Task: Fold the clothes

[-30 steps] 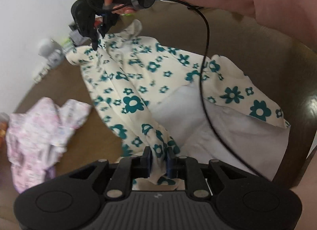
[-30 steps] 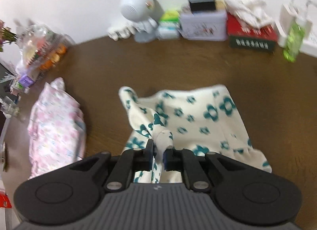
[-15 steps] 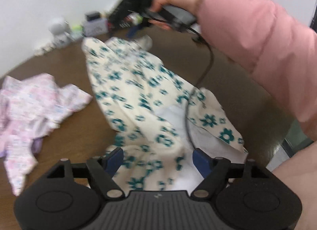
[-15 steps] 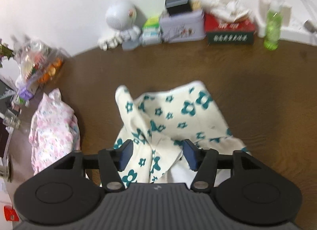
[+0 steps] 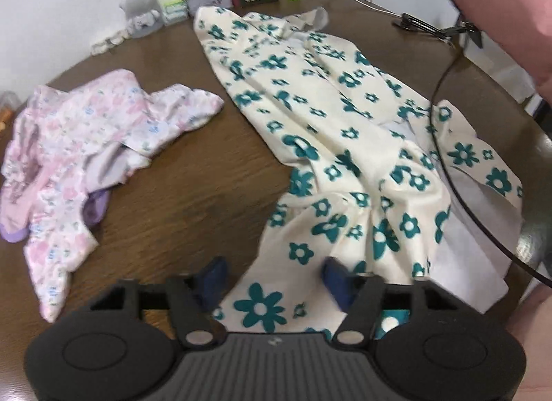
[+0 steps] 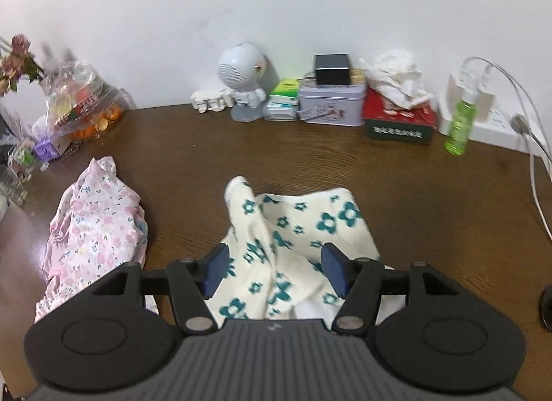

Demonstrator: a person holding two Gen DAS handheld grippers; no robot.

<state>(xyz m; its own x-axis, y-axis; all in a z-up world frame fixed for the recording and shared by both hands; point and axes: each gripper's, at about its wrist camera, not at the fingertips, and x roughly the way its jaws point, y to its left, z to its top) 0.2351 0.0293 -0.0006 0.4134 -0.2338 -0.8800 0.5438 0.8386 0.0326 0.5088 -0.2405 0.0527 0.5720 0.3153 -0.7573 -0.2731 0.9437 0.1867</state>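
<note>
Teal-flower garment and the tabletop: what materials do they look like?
Teal-flower garment: soft woven cloth, probably cotton, matte; it creases and drapes, and shows a plain white inner side. Tabletop: dark brown wood or wood-look veneer, with visible grain and a slight sheen.

Soft, even indoor light, fisheye bend at the edges
Left view smeared by motion; glare on the counter (image 5: 533, 245) rim; dress (image 6: 293, 228) slightly blurred, wall (image 6: 276, 4) bright

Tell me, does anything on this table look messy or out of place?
Yes. The cream garment with teal flowers lies rumpled, its white lining exposed and a black cable draped across it. The pink floral garment sits crumpled in a heap beside it. Both grippers are open, holding nothing.
</note>
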